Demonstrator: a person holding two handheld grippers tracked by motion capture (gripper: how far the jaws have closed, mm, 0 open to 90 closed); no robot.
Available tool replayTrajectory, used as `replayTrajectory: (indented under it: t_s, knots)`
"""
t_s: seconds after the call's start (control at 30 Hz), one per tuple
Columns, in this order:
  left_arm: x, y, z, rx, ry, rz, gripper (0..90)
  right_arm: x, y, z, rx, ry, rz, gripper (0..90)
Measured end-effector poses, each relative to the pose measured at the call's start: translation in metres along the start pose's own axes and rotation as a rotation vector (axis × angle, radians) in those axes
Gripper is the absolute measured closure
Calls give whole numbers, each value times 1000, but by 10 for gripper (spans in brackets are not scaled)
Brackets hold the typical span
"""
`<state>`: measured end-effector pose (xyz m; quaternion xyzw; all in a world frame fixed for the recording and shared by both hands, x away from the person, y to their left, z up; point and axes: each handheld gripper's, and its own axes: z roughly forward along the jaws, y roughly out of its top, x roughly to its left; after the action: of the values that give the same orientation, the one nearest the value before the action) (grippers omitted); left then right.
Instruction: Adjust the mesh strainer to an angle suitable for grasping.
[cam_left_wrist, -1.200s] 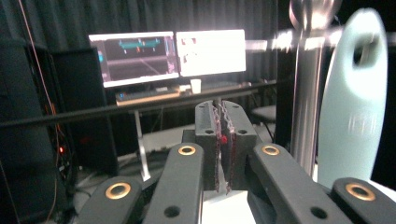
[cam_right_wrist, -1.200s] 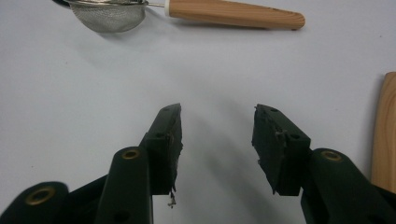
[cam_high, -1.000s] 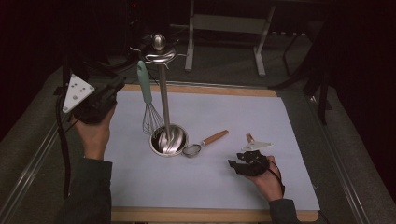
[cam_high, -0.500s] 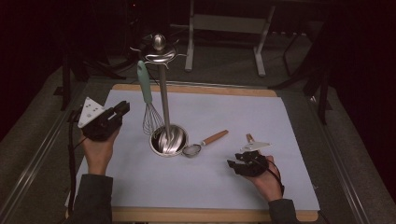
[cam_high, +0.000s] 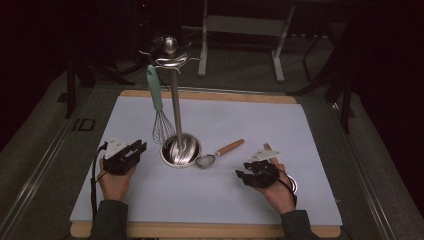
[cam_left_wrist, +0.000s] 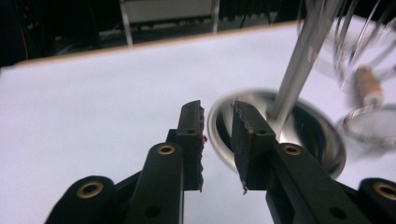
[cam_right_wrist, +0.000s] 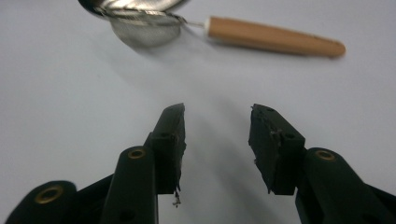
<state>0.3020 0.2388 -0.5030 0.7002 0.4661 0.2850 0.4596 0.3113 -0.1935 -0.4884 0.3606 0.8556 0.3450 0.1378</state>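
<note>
A dark room surrounds a wooden surface (cam_high: 200, 231) covered by a pale sheet (cam_high: 235, 125). In the high view, a steel stand (cam_high: 176, 107) rises from its round base, with a green-handled whisk (cam_high: 157, 107) hanging from its top. A small strainer (cam_high: 216, 154) with a wooden handle lies just beside the base. The left gripper (cam_high: 137, 148) rests on the sheet near the base; the right gripper (cam_high: 242, 176) lies near the strainer.

In the left gripper view, the left gripper (cam_left_wrist: 217, 140) has just been opening its jaws; they stand partly apart, nothing between them, with the base just ahead.

In the right gripper view, the right gripper (cam_right_wrist: 215, 128) is partly open and empty, with the strainer (cam_right_wrist: 224, 30) ahead.
</note>
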Motion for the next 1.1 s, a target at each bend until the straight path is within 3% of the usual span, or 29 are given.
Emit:
replayTrajectory:
  t_s: [0.17, 0.3, 0.4, 0.73, 0.87, 1.1]
  knots:
    - [0, -17, 9, 53, 19, 19, 729, 7, 12, 10, -26, 20, 3, 557]
    - [2, -24, 14, 71, 18, -7, 724, 14, 27, 17, -45, 34, -6, 572]
    - [2, -27, 17, 94, 20, -1, 724, 20, 40, 26, -48, 30, -17, 575]
    - [2, -29, 17, 89, 17, -10, 724, 30, 78, 58, -16, 36, -29, 585]
    - [2, -30, 17, 91, 16, -8, 723, 27, 80, 68, 20, 21, 4, 585]
    - [1, -30, 18, 95, 17, -3, 722, 22, 67, 73, 40, 62, 70, 601]
